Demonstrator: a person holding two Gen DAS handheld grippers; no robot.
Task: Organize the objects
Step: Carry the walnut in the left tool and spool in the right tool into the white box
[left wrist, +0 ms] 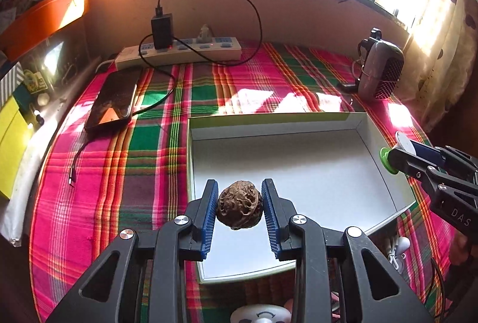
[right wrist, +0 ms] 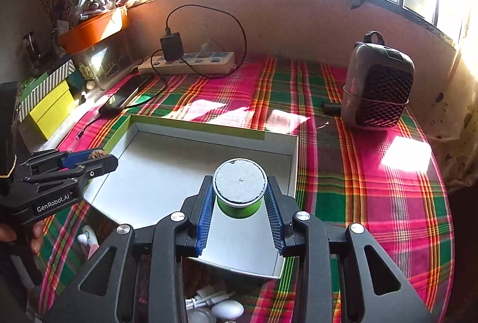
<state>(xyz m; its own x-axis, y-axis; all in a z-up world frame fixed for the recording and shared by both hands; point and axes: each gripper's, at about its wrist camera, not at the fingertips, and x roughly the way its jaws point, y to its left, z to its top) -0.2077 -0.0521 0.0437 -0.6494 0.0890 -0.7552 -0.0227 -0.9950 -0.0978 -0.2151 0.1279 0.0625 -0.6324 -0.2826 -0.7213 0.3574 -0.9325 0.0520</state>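
Wrinkled brown walnut [left wrist: 240,205] and green, white-topped round container [right wrist: 240,188], both airborne above shallow white box [left wrist: 298,126], container at walnut's 3 o'clock.

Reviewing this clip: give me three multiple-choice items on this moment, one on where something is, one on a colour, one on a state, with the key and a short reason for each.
1. Where is the walnut?
A. Lying on the box floor
B. Between the pads of the left gripper, over the white box
C. On the phone

2. What colour is the side of the small round container in the right gripper?
A. Green
B. Orange
C. Blue

3. What is the state of the white box?
A. Closed with a lid
B. Full of cables
C. Open, with nothing lying on the floor that shows

Key: 1 B, the left wrist view shows the blue pads pressing both sides of the walnut above the box. 2 A, the right wrist view shows a green wall under a grey-white top. 3 C, both views show bare white floor and no lid.
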